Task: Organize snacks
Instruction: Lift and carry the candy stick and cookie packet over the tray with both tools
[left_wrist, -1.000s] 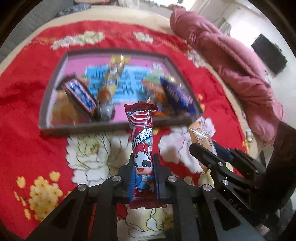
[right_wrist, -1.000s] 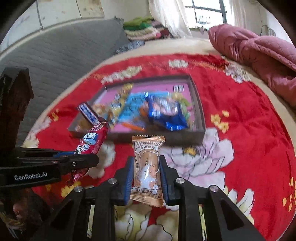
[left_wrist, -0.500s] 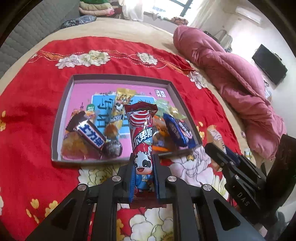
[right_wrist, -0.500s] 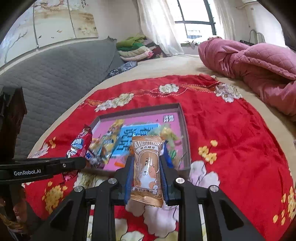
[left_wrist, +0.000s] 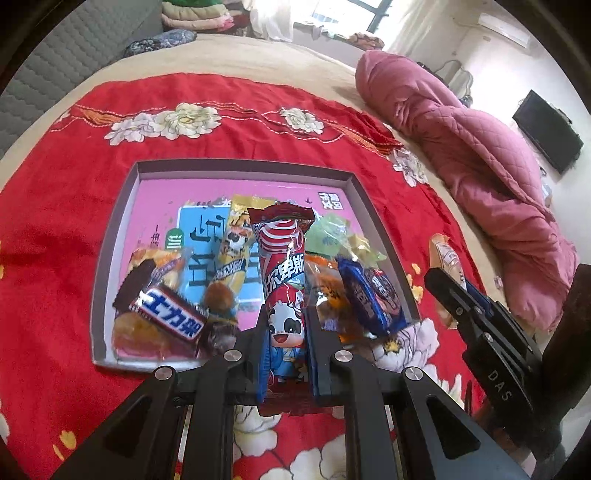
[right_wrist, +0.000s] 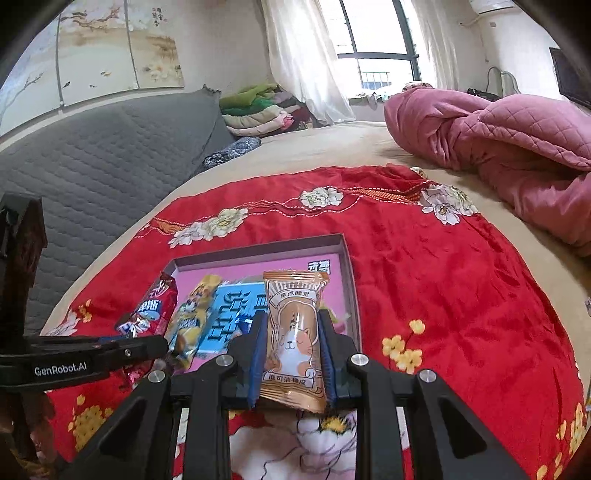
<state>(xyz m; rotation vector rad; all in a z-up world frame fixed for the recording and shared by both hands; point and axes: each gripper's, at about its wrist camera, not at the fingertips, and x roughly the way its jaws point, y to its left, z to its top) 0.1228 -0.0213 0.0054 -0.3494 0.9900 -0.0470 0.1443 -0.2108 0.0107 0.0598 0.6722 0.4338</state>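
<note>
Vs 1 s ago both claws are higher and further forward: the tray (left_wrist: 110, 266) sat at 12 o'clock beyond the tips, now both packets hang over its near half. Left claw (left_wrist: 286, 332) is clamped on the red panda snack stick (left_wrist: 282, 273), pointing to 12 o'clock above the sweets in the tray. Right claw (right_wrist: 291, 350) at its 3 o'clock grips the tan cat packet (right_wrist: 293, 332) upright, over the tray's right edge on the red floral cloth (right_wrist: 443, 277) on the bed.
</note>
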